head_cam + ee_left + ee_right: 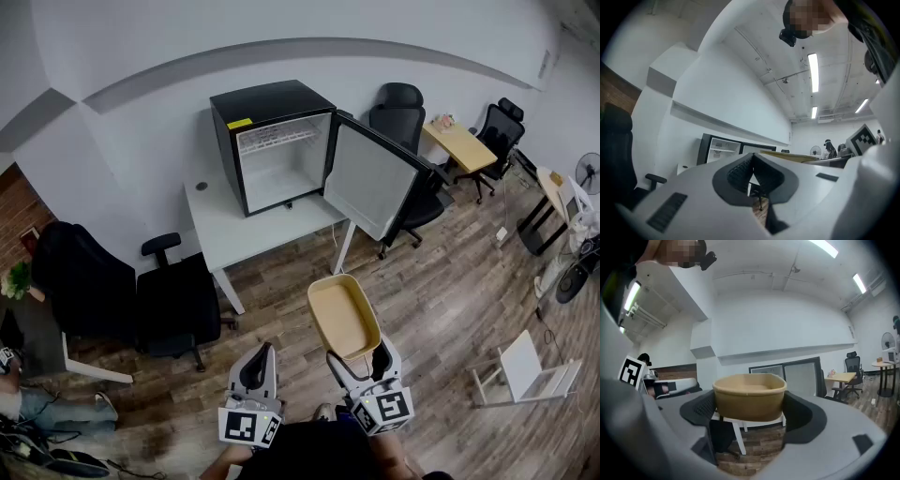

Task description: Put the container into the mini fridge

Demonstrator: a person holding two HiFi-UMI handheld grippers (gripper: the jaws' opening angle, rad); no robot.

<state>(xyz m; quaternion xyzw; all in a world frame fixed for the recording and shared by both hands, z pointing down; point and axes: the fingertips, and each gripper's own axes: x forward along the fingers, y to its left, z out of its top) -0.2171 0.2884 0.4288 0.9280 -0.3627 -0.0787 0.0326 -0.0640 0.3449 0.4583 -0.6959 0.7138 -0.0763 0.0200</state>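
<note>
Head view: the container [343,317] is seen low and near, above the floor [441,300], clamped at its near end between the wide-set jaws of the right gripper [362,364]. In the right gripper view, both pads are pressed against the container's sides, and its open top is turned upward. The left gripper [264,354] is held just to its left, jaws closed together with nothing between them. Farther off, the fridge [272,141] is set on a table [225,234], its door [375,178] swung open to the right.
</note>
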